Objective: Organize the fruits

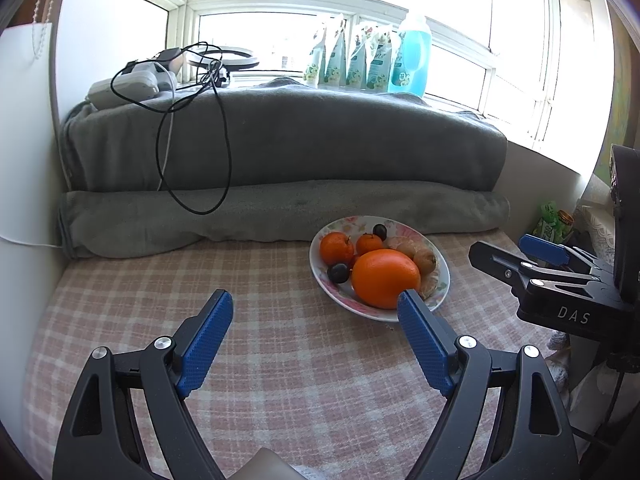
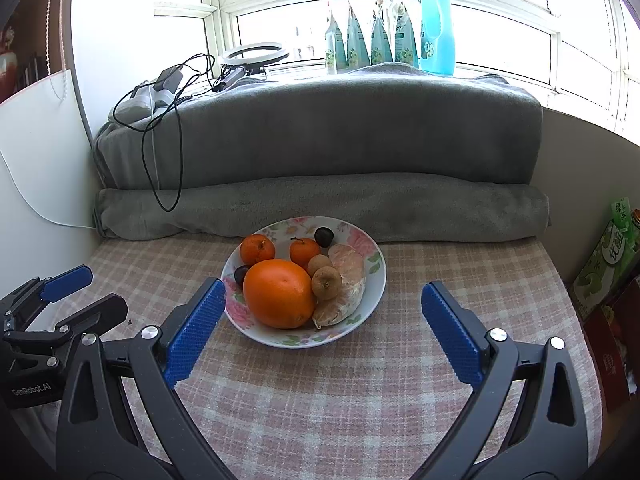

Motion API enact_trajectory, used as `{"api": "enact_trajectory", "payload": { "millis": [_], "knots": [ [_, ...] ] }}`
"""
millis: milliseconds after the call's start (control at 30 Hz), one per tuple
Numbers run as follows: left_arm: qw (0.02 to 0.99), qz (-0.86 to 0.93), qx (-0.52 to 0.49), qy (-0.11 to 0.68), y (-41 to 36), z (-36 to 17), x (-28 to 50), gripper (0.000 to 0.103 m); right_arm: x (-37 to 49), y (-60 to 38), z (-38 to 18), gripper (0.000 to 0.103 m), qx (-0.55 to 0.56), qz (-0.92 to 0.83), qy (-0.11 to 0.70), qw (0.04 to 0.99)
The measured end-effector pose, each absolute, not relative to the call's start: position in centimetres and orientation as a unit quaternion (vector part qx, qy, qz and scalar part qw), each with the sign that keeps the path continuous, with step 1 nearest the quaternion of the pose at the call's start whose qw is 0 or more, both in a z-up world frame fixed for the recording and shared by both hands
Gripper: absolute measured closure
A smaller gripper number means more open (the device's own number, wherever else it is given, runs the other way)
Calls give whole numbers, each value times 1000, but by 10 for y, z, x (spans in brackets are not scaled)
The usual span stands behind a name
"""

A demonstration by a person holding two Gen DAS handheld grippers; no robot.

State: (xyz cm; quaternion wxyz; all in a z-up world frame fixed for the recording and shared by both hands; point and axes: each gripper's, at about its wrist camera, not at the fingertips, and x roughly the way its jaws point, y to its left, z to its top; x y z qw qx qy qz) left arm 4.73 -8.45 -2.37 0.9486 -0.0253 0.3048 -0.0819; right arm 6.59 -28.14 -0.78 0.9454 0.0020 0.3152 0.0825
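The round china plate [image 2: 374,280] is white with pink flowers and green leaves on its rim; it lies ahead of the right claw [image 2: 322,300], whose arms are black and whose finger pads [image 2: 196,328] are blue with a fine dotted texture. On it, the big round orange [image 2: 280,294] is bright orange, the two small mandarins [image 2: 258,249] are the same orange, the two round grapes [image 2: 323,236] are dark purple, and the two small longans [image 2: 327,283] are brown. The peeled citrus piece [image 2: 348,276] is pale orange with white skin. The checked cloth [image 2: 320,392] under both claws is pink and cream. Behind the plate, the folded blanket [image 2: 320,136] is grey. Far ahead, the tall plastic bottle [image 2: 435,28] is light blue.
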Motion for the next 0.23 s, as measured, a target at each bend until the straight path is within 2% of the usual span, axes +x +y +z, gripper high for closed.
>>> {"api": "enact_trajectory", "payload": {
  "millis": [233],
  "knots": [
    [951, -81, -26, 296, -83, -22, 47, 18, 66, -282, -13, 3, 2, 81, 317, 945]
  ]
}}
